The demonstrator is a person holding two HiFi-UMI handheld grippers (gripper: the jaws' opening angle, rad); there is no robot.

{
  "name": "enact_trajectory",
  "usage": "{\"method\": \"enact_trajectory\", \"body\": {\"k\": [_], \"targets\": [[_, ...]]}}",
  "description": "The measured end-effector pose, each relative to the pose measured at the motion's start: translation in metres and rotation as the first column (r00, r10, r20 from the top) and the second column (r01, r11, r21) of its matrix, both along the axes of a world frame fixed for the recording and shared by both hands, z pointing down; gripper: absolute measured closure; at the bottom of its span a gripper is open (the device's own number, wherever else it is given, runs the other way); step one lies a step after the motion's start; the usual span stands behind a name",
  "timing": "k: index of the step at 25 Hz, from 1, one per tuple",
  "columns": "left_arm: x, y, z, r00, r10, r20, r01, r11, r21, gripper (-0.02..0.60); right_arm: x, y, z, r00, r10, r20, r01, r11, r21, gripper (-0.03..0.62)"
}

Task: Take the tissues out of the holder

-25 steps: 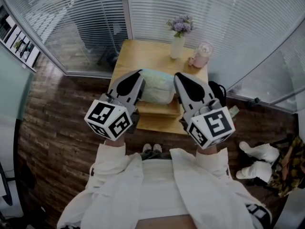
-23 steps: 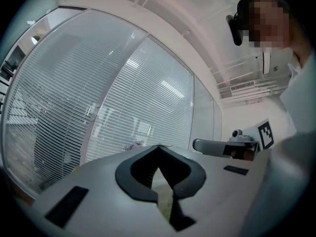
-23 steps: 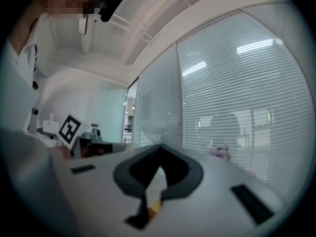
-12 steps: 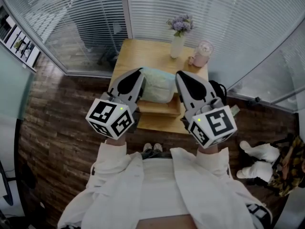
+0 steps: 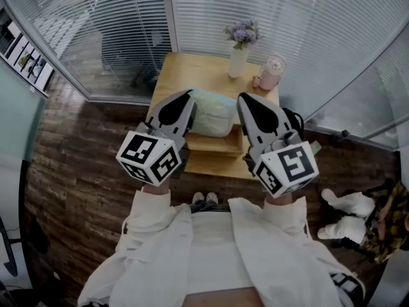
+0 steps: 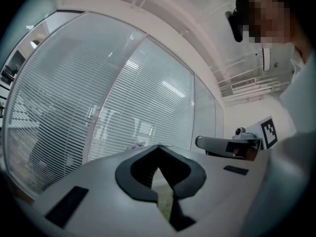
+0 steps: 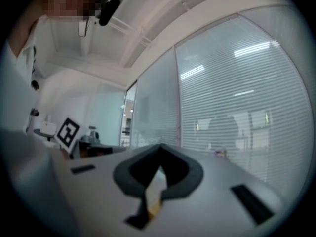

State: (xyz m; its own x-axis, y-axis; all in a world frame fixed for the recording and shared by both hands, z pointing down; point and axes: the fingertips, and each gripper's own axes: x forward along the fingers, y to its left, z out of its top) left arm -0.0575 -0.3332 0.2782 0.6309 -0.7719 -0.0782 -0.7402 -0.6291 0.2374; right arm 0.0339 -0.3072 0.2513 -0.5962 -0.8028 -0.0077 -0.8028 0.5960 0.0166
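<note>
Light wooden table | pale-green soft tissue pack on its wooden holder lies below, between my left gripper and right gripper, equally near | both jaws together, empty

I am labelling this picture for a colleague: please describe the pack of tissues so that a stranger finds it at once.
Find the small wooden table by the window blinds. In its front half stands a low wooden holder, and the tissue pack lies on it. It is the only soft, pale green thing; the vase and pink cup stand upright at the far edge.
</note>
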Motion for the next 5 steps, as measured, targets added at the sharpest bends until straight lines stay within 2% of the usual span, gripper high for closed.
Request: {"method": "enact_trajectory", "body": {"k": [5], "targets": [[0.0006, -0.0014, 0.0041, 0.999, -0.009, 0.034, 0.01, 1.0, -0.018, 0.574, 0.0006, -0.0022, 0.0037, 1.0, 0.01, -0.017, -0.01, 1.0, -0.014, 0.582]]}}
